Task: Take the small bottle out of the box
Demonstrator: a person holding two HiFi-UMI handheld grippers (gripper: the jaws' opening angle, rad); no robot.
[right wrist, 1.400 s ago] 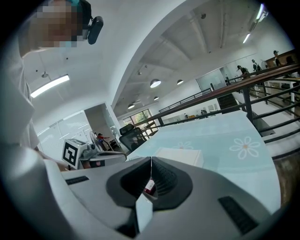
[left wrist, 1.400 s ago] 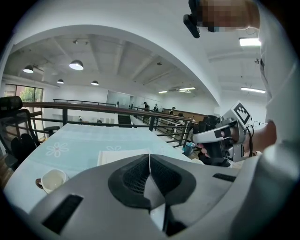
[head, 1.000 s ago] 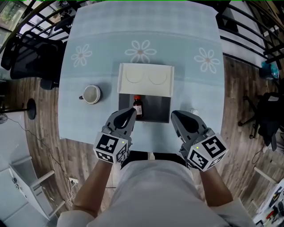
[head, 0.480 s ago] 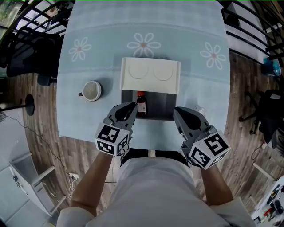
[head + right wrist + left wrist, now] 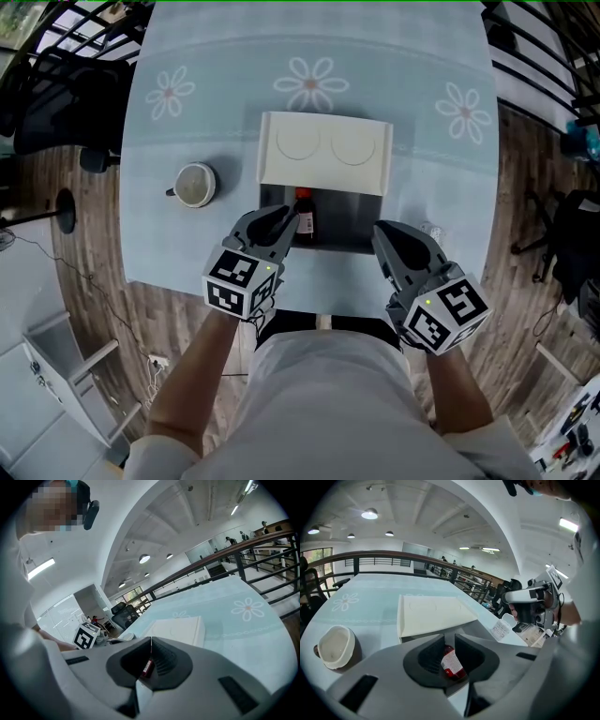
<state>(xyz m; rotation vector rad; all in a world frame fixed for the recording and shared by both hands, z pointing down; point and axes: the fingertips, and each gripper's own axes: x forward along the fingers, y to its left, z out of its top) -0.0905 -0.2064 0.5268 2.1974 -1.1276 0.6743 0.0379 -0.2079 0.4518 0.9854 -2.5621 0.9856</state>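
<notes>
The left gripper (image 5: 449, 641) had its jaws slightly apart, having just been opening, and its own view framed the small bottle (image 5: 451, 663) in that gap, just past the tips and unpinched (the head view placed it just right of those tips, inside the open box (image 5: 342, 220)). Right of the box, the right gripper (image 5: 151, 641) hung with jaws pressed together, empty.

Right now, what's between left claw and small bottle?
Nothing: bare gap. In the left gripper view the left claw, jaws just opening and empty, looks straight at the small bottle in the box.
</notes>
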